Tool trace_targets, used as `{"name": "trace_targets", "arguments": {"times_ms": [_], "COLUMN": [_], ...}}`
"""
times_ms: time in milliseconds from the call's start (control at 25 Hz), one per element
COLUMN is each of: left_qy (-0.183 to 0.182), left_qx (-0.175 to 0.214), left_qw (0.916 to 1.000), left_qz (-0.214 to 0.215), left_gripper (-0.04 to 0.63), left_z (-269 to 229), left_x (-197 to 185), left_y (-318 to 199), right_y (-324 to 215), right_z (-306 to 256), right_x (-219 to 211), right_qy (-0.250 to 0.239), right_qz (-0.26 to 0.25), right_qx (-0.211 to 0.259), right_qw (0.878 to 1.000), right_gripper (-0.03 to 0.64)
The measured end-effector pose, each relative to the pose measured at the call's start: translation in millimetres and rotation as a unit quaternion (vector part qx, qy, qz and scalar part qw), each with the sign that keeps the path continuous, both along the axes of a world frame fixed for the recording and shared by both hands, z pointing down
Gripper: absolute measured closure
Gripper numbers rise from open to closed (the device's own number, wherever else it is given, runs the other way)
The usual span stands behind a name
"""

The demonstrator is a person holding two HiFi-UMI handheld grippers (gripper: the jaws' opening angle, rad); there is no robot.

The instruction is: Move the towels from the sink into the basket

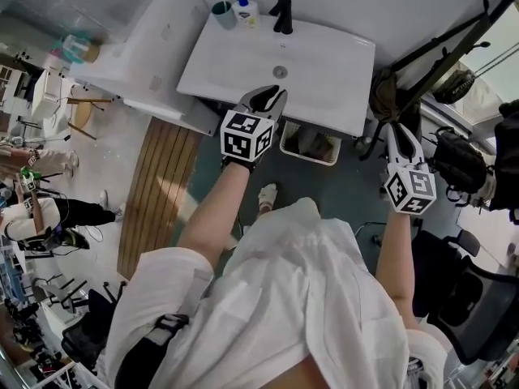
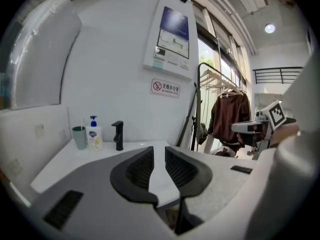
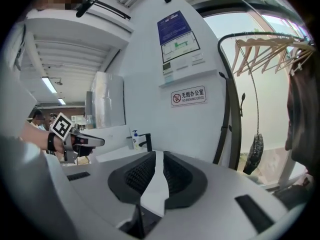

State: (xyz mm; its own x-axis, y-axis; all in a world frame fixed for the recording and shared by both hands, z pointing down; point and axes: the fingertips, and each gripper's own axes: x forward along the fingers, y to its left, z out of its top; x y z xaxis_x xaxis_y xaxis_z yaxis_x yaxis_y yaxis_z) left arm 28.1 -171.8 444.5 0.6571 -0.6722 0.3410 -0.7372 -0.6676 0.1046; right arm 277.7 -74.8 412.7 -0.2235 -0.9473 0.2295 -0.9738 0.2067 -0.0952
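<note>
- Left gripper point(image 1: 274, 97): jaws slightly apart, nothing between them; over the front edge of the sink point(image 1: 324, 71).
- Right gripper point(image 1: 399, 138): narrow gap, empty; beside the sink's right end.
- Towels point(image 1: 315, 143) lie in the basket point(image 1: 311, 160) under the sink.

A teal cup point(image 1: 224, 14), a soap bottle point(image 1: 245, 10) and a black tap point(image 1: 282, 14) stand in a row by the wall. A wooden mat point(image 1: 158, 193) lies on the floor. A no-smoking sign point(image 2: 165, 87) hangs under a poster point(image 2: 172, 34); a brown jacket point(image 2: 230, 116) hangs on a rack point(image 2: 198, 91).
</note>
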Motion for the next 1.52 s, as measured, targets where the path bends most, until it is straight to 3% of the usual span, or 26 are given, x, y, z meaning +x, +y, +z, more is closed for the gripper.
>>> {"name": "trace_targets", "arguments": {"times_ms": [200,480,640,880,1520], "left_qy": [0.028,0.045,0.073,0.074,0.073], "left_qx": [0.064,0.162,0.172,0.178,0.179], "left_qw": [0.9975,0.9857,0.9821,0.9810,0.9811], "left_qz": [-0.010,-0.015,-0.023,-0.026,-0.016], "left_gripper": [0.532,0.565,0.568,0.571,0.572], "left_z": [-63,-132,-144,-145,-148], "left_x": [-3,-7,-12,-8,9], "left_y": [4,19,25,26,30], "right_y": [6,16,21,23,29], "right_z": [-37,-80,-96,-106,-117], "right_x": [18,34,37,38,43], "right_qy": [0.010,0.009,0.014,0.039,0.046], "right_qz": [0.018,0.033,0.030,0.020,0.005], "right_qx": [0.043,0.098,0.120,0.128,0.146], "right_qw": [0.999,0.995,0.992,0.991,0.988], "right_gripper": [0.555,0.557,0.583,0.589,0.589]}}
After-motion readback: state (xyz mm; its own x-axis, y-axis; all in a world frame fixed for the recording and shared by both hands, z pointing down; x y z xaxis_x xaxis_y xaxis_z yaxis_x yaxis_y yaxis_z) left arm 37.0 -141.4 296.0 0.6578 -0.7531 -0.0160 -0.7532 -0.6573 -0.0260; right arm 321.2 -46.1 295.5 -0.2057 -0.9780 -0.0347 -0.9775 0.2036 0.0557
